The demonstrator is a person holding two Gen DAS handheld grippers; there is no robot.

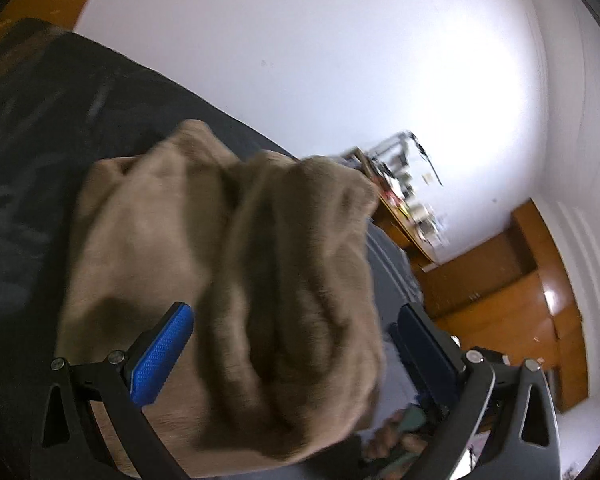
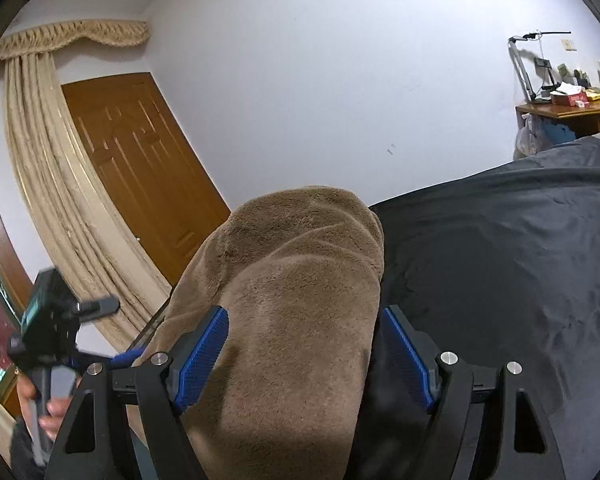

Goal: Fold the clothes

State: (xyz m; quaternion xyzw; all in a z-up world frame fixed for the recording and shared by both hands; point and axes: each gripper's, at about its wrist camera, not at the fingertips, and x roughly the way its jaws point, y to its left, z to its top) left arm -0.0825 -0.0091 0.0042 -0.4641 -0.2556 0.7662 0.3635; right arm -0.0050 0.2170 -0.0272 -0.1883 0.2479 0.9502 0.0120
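One brown fleece garment (image 2: 284,312), two grippers (image 1: 296,354) (image 2: 306,354), one dark bedspread (image 2: 520,248), one wooden door (image 2: 140,168)

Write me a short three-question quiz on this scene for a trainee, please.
1. True or false: the brown fleece garment lies between the fingers of the right gripper.
2. In the right wrist view, what spreads out to the right of the garment? A) a dark bedspread B) a bare wooden table C) a white rug
3. Fill in: next to the beige curtain stands a wooden ____.

Key: 1 true; 2 A; 3 door.
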